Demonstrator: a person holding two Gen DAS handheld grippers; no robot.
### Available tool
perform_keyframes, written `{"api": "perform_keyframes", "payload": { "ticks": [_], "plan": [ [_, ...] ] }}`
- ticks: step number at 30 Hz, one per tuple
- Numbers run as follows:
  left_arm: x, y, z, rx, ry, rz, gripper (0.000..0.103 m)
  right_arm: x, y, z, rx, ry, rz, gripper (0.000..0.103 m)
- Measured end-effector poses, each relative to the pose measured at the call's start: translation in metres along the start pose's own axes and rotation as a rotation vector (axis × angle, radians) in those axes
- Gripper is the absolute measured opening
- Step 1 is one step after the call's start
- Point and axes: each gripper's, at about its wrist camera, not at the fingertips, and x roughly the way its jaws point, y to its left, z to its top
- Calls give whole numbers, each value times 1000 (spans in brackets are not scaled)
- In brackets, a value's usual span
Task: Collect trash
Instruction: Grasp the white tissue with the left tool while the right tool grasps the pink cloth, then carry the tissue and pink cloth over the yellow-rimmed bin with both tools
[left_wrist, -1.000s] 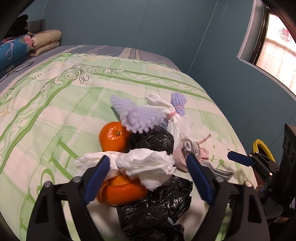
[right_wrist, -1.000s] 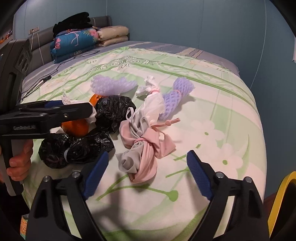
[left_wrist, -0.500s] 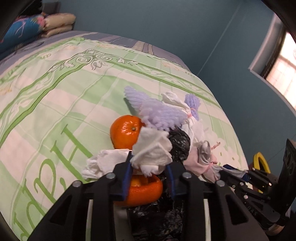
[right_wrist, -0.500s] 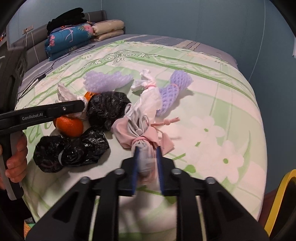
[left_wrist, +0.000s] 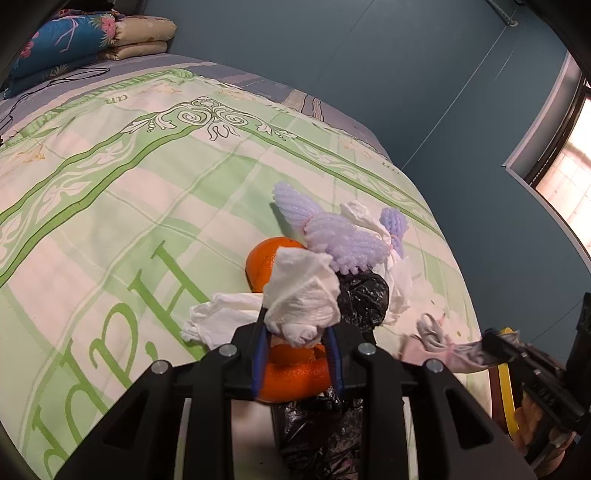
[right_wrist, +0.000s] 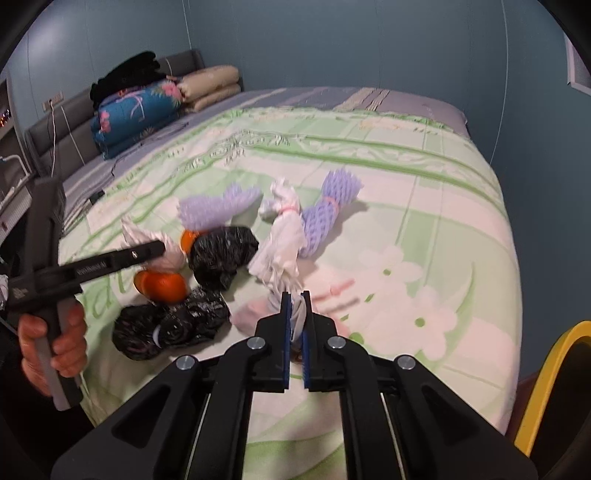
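Gripping: left hand-held gripper (left_wrist: 297, 354) closing on crumpled white tissue (left_wrist: 303, 299); right hand-held gripper (right_wrist: 295, 325) clamped shut on pink-grey cloth bundle (right_wrist: 295, 308). Risk: thin tissue tearing or slipping, cloth snagging nearby black bag (right_wrist: 221, 254).

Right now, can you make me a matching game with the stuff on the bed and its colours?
Things:
1. tissue
2. foam net
3. bag
4. peel

Colours:
A. black
B. orange
C. white
D. purple

Pairs: 1-C, 2-D, 3-A, 4-B
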Motion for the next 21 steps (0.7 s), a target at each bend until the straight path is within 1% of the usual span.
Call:
{"api": "perform_keyframes", "payload": {
  "ticks": [4, 6, 10, 15, 19, 21],
  "plan": [
    [-6, -2, -2, 14, -18, 12, 25, -18, -5, 6, 15, -35, 14, 3],
    [-10, -4, -4, 16, -22, 6, 25, -28, -10, 9, 31, -50, 23, 3],
    [-21, -12, -7, 40, -48, 17, 25, -51, -21, 11, 52, -91, 32, 3],
    [-30, -38, -13, 91, -61, 3, 25, -87, -42, 12, 93, -158, 27, 3],
    [-37, -67, -16, 157, -76, -6, 25, -120, -68, 13, 141, -216, 15, 3],
    [-39, -86, -17, 197, -76, -8, 25, -132, -80, 12, 161, -229, 3, 3]
  ]
}}
